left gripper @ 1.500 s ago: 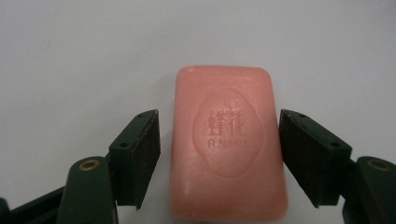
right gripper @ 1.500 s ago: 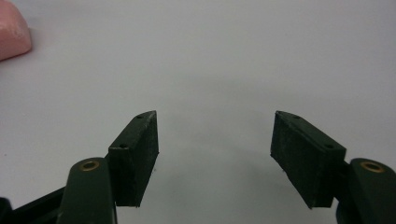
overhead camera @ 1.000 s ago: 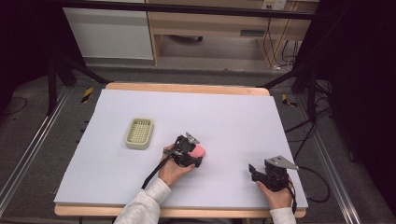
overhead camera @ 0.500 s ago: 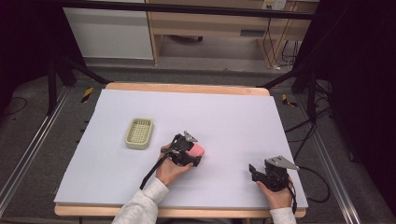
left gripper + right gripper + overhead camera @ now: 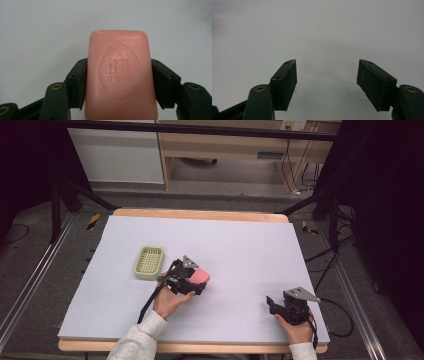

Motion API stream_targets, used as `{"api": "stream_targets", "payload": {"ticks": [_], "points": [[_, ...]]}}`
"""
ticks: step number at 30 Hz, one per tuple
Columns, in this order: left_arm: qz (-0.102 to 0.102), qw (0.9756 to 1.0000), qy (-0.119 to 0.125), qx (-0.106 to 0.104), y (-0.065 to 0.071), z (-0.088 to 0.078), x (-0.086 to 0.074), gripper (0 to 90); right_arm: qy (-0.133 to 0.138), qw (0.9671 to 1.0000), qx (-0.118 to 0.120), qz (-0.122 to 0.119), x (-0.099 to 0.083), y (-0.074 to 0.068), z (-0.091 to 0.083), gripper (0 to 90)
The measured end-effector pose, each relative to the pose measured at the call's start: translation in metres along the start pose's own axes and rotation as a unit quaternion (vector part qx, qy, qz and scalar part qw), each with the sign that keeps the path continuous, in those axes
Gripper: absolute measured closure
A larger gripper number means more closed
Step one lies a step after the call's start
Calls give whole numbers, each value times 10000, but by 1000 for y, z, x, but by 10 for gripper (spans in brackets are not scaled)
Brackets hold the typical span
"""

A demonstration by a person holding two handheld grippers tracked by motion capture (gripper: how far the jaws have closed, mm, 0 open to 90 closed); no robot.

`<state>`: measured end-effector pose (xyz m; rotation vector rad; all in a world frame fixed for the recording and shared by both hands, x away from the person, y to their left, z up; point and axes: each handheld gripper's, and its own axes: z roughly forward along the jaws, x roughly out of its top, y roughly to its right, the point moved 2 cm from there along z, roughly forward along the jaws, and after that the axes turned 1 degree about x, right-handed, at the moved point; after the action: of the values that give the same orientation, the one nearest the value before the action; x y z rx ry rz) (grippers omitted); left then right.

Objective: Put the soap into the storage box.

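Left hand-held gripper [image 5: 200, 279] clamping a pink soap bar [image 5: 121, 77]; right one idle.
From left to right: a pale green soap dish [image 5: 149, 262] is sitting on the white worktop [image 5: 240, 240]; just beside it, to its right, the left hand-held gripper is gripping the embossed soap bar by its two long sides, the bar projecting forward beyond the pads; well apart, near the worktop's front right corner, the right hand-held gripper [image 5: 271, 303] is resting with its jaws standing wide and nothing between them.

White table cover [image 5: 240, 245], wooden table edge [image 5: 200, 214], cabinet [image 5: 117, 155]
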<state>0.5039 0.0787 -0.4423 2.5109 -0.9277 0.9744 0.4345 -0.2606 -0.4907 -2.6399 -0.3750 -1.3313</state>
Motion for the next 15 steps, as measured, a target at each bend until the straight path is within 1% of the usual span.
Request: {"api": "stream_targets", "payload": {"ticks": [6, 7, 11, 13, 15], "points": [[-60, 9998, 134, 107, -13, -17, -5, 372, 4, 10000, -25, -53, 0, 0, 1, 324], [-92, 9997, 166, 122, -16, -21, -6, 372, -5, 10000, -2, -9, 0, 0, 0, 324], [-192, 9994, 226, 164, -24, -28, -11, 372, 7, 10000, -6, 2, 0, 0, 0, 324], [-201, 9993, 225, 209, -28, -32, -12, 372, 7, 10000, -6, 0, 0, 0, 0, 324], [-256, 9990, 289, 241, -32, -37, -13, 372, 12, 10000, -12, -15, 0, 0, 0, 324]]}}
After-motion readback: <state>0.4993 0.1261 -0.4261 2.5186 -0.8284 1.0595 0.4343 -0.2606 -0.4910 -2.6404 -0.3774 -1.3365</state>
